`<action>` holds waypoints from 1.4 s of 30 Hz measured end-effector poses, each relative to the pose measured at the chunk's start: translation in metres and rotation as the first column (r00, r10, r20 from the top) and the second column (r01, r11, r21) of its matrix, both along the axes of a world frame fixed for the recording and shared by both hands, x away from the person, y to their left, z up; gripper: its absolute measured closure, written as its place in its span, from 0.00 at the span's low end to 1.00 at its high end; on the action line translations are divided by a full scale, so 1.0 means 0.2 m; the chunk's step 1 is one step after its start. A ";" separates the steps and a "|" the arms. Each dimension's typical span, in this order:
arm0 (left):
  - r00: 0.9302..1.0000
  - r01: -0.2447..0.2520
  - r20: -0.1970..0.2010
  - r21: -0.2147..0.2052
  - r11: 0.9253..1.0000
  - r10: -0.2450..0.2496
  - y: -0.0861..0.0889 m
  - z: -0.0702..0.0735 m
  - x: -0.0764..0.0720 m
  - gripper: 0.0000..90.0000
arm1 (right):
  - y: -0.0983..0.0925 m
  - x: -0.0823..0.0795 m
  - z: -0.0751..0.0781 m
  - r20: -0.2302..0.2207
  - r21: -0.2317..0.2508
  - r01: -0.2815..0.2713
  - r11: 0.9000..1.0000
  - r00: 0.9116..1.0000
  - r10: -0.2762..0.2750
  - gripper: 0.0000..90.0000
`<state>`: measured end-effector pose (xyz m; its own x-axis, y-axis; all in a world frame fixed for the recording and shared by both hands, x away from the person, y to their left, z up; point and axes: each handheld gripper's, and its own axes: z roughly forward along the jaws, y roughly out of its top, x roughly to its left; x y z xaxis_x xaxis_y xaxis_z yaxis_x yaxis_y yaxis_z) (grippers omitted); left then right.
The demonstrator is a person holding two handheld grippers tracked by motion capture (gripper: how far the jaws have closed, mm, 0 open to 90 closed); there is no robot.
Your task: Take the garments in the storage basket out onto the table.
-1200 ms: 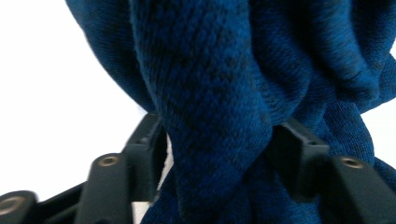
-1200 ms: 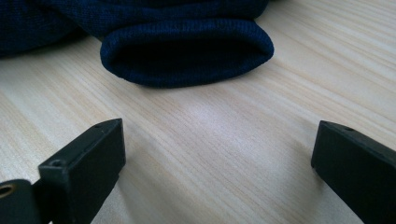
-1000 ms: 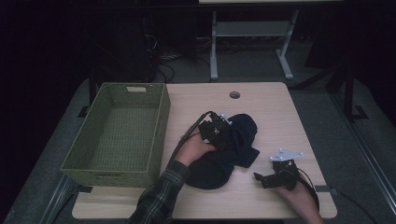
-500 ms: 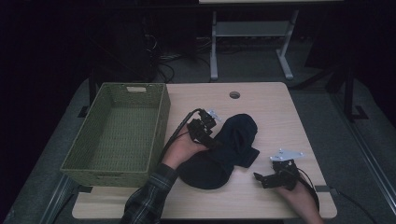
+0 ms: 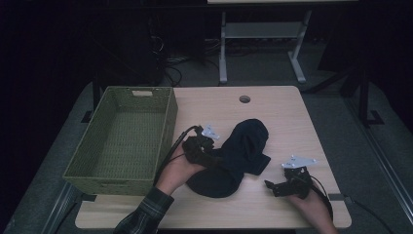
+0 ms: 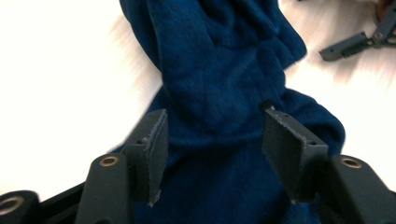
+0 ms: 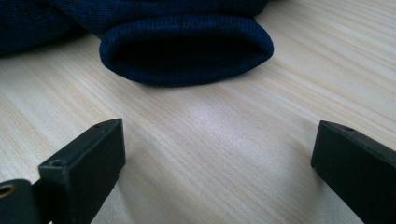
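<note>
Dark blue knitted garment [image 5: 236, 153], rumpled in a heap on the bench [image 5: 282, 109], lying between the two sets of fingers and not yet lifted. Left gripper [image 5: 208, 157] at the garment's near-left edge, its fingers [image 6: 154, 144] partly open with a fold of the cloth standing between them; jaws just been closing, yet the pads seem not to press the knit on either side, so no grip judged so far. Right gripper [image 5: 275, 187] resting low on the bench, apart from the cloth, its fingers [image 7: 91, 156] spread wide and holding nothing; ahead of those fingers, bare wood and then a ribbed, rounded cuff [image 7: 187, 49] of the garment, open toward them. Beyond the left fingers, on the side away from the garment, a green woven basket [image 5: 168, 112], with nothing seen inside. Judged early in the work: cloth gathered near the left fingers but not seized, cuff untouched by the right. Left to do, by the look of it: closing on the fold, taking the cuff, and then folding the garment or carrying it to the basket.
</note>
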<state>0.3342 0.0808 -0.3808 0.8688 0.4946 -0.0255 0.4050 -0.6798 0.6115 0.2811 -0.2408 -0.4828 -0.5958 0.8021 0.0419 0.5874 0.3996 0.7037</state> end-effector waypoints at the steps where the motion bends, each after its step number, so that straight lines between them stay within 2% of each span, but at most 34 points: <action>1: 1.000 0.005 0.004 0.007 1.000 -0.005 0.01 -0.01 -0.01 0.49 | 0.00 0.00 0.00 0.000 0.000 0.000 1.000 1.000 0.000 0.03; 7: 1.000 -0.001 -0.015 0.026 1.000 0.002 0.04 -0.08 -0.08 0.64 | 0.00 0.00 0.00 -0.001 0.000 0.001 1.000 1.000 -0.001 0.03; 12: 0.999 -0.005 -0.042 0.041 0.999 0.007 0.05 -0.14 -0.13 0.85 | 0.00 0.00 0.00 -0.001 0.000 0.000 1.000 1.000 0.000 0.03; 14: 0.999 0.004 -0.040 0.053 0.999 -0.002 0.06 -0.16 -0.16 0.91 | 0.00 0.00 0.00 -0.001 -0.001 0.000 1.000 1.000 0.000 0.03; 17: 0.998 0.008 -0.059 0.060 0.998 -0.004 0.06 -0.19 -0.18 1.00 | 0.00 0.00 0.00 -0.002 0.000 -0.001 1.000 1.000 0.001 0.03; 20: 0.997 0.019 -0.074 0.088 0.996 -0.012 0.05 -0.23 -0.19 1.00 | 0.00 -0.01 0.00 -0.005 -0.003 0.001 1.000 1.000 -0.001 0.03; 23: 0.997 0.026 -0.077 0.109 0.994 -0.018 0.04 -0.26 -0.19 1.00 | 0.00 0.00 0.03 -0.024 -0.026 -0.004 1.000 1.000 0.004 0.13; 29: 0.996 0.028 -0.090 0.146 0.989 -0.015 0.02 -0.32 -0.19 1.00 | -0.03 -0.01 0.07 -0.013 0.018 0.009 1.000 1.000 -0.008 0.18; 36: 0.995 0.024 -0.099 0.137 0.990 -0.010 0.02 -0.33 -0.19 1.00 | -0.02 0.00 0.14 0.032 0.059 -0.007 0.998 0.999 0.005 0.34; 42: 0.995 0.021 -0.097 0.138 0.990 -0.007 0.02 -0.33 -0.19 1.00 | -0.01 0.03 0.19 0.062 0.092 -0.033 0.995 0.998 0.027 0.43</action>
